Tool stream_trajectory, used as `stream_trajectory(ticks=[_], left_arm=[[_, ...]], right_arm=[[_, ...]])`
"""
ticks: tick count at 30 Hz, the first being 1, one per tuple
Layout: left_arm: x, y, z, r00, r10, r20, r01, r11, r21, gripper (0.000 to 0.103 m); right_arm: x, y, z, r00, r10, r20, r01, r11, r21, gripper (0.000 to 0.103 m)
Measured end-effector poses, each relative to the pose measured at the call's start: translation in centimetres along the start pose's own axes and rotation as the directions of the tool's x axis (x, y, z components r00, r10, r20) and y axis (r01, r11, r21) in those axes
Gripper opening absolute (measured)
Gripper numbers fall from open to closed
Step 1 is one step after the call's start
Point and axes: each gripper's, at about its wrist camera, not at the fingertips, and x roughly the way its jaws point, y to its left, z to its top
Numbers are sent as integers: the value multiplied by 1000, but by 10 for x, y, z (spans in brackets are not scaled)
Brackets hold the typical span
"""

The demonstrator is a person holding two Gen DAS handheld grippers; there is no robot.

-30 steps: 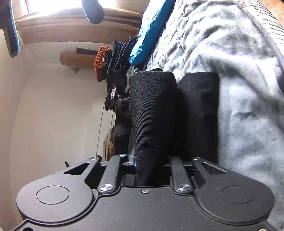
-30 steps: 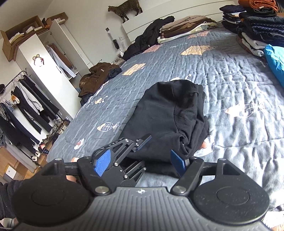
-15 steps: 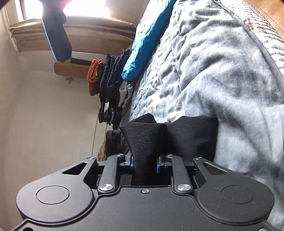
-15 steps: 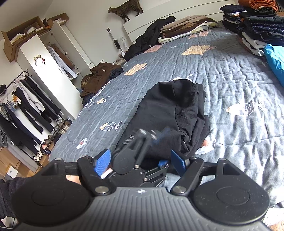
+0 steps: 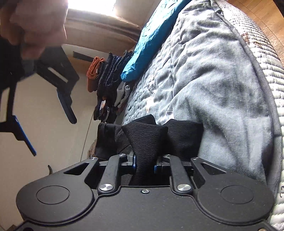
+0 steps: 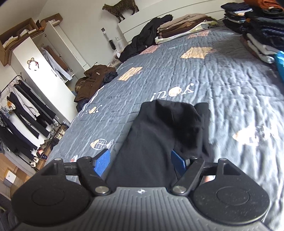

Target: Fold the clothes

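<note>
The left gripper [image 5: 144, 166] was clamped tight on a pinched fold of ribbed black fabric, the near edge of the black folded garment [image 6: 165, 135], with its 2 blue-edged pads pressed against the cloth from either side. That garment lay lengthwise on the grey-blue quilted bedspread [image 6: 221, 85] printed with fish and tan patches, near the bed's close edge. The right gripper [image 6: 140, 160] stood wide open, its 2 blue pads set on either side of the garment's near end; whether the pads touched the cloth could not be told. In the left wrist view the right gripper also showed at the upper left, blurred, beside part of a person's hand [image 5: 33, 23]. A bright blue garment [image 5: 150, 40] lay further along the bed, and beyond it stood a stack of folded dark clothes [image 6: 261, 32]. A striped tabby cat [image 6: 121, 8] stood on the white headboard.
</note>
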Motion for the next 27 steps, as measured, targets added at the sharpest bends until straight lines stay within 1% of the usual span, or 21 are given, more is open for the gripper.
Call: stream_trajectory(ticks=[2, 3, 5, 7, 9, 11, 14, 20, 21, 22, 23, 24, 25, 27], left_arm=[[0, -1, -2, 1000, -1, 4, 1, 1000, -2, 17], [0, -1, -3, 1000, -3, 6, 3, 1000, -5, 17], [-1, 0, -4, 1000, -11, 10, 11, 1000, -14, 17], [-1, 2, -5, 1000, -21, 12, 21, 1000, -23, 17], [-2, 2, -6, 1000, -24, 14, 24, 999, -25, 17], [-2, 2, -6, 999, -28, 16, 28, 999, -29, 17], [-1, 5, -7, 999, -36, 19, 37, 999, -37, 17], [0, 7, -8, 999, -45, 22, 46, 998, -49, 17], [0, 8, -8, 999, -47, 22, 48, 998, -51, 17], [0, 8, -8, 999, -48, 22, 49, 997, -53, 18], [0, 9, -8, 999, -49, 22, 50, 997, -55, 18], [0, 9, -8, 999, -50, 21, 51, 997, -58, 18], [0, 11, -8, 999, -51, 19, 52, 997, -62, 19], [0, 16, -8, 999, -51, 16, 52, 996, -75, 21]], right_arm=[[22, -6, 19, 1000, -8, -24, 8, 1000, -1, 75], [31, -10, 28, 999, -30, -30, 29, 999, -17, 75], [45, -15, 44, 995, -97, -23, 95, 992, -80, 76], [57, -19, 57, 987, -160, -34, 152, 974, -166, 82], [72, -20, 63, 979, -190, -69, 167, 953, -254, 86], [87, -19, 67, 971, -217, -98, 173, 927, -333, 88], [110, -18, 70, 961, -242, -138, 167, 897, -409, 89], [141, -35, 75, 963, -196, -184, 130, 938, -321, 88], [146, -38, 75, 963, -188, -191, 124, 944, -306, 85], [151, -41, 76, 963, -180, -198, 118, 950, -290, 73], [154, -48, 76, 961, -184, -205, 132, 960, -246, 56], [157, -56, 76, 959, -188, -212, 145, 969, -202, 18], [160, -63, 75, 957, -191, -219, 158, 975, -158, 16], [163, -75, 72, 958, -185, -220, 162, 980, -118, 15]])
